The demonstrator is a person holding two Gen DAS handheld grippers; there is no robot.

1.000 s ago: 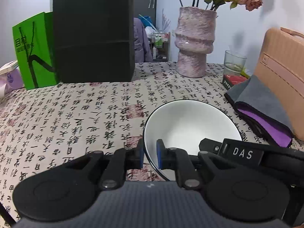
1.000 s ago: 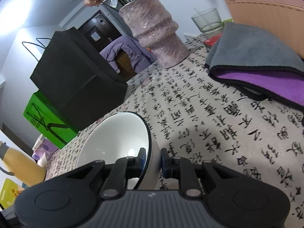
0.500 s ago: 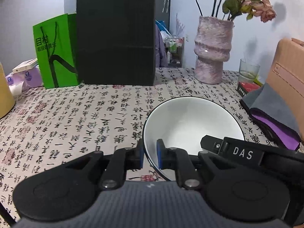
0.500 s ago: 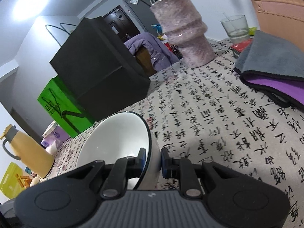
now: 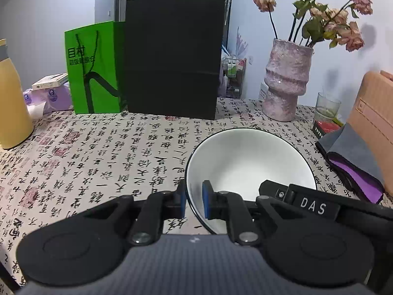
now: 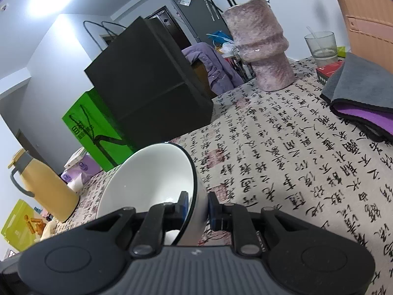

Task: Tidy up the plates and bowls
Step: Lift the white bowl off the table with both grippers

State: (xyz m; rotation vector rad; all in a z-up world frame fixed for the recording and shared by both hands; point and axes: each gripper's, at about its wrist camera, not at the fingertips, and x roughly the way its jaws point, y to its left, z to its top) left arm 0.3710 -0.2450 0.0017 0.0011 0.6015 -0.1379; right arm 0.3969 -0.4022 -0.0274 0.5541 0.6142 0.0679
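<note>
A white bowl (image 5: 248,162) with a thin black rim is held above the calligraphy-print tablecloth (image 5: 110,152). My left gripper (image 5: 194,202) is shut on the bowl's left rim, one blue pad inside and one outside. My right gripper (image 6: 197,209) is shut on the opposite rim of the same bowl (image 6: 147,184), which tilts away to the left in the right wrist view. The right gripper's black body with the DAS label (image 5: 314,205) shows across the bowl's near right side in the left wrist view. No plates are in view.
A black paper bag (image 5: 172,56) and a green bag (image 5: 93,68) stand at the back. A pink vase (image 5: 286,83) with flowers, a glass (image 5: 328,105), a grey-purple cloth (image 5: 351,157) and a tan case (image 5: 375,120) are right. A yellow jug (image 5: 12,100) is left.
Both grippers, still holding the bowl, have drawn back and to the left; the bags and vase look farther away, and the yellow jug has come into view on the left.
</note>
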